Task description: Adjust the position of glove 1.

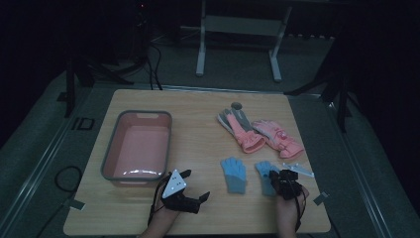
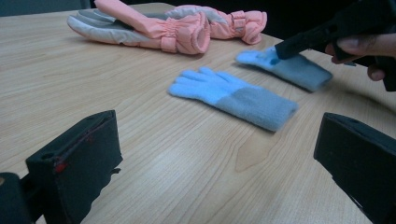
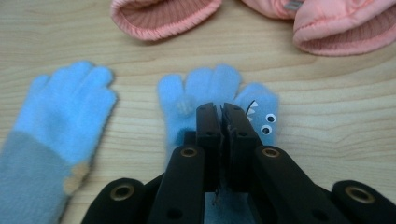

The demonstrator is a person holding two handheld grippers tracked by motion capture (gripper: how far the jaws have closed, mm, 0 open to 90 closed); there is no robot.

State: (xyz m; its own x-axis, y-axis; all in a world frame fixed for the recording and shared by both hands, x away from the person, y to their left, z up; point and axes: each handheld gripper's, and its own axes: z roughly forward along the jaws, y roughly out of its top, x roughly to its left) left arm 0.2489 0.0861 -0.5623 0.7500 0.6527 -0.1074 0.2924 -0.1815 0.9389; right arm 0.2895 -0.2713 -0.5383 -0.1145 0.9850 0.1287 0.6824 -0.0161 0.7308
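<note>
pinching blue glove (image 3: pixel 212 88), right gripper (image 3: pixel 222 108)

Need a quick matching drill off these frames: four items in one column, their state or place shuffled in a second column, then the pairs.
Items:
1. right gripper
2. left gripper
3. pink basin
4. pink ski gloves

States or places:
A. jaws wide apart, nothing between them
B. at the left of the table, nothing inside
C. jaws together over a blue knit glove
D. lying at the far right of the table

Pairs: 1-C, 2-A, 3-B, 4-D
</note>
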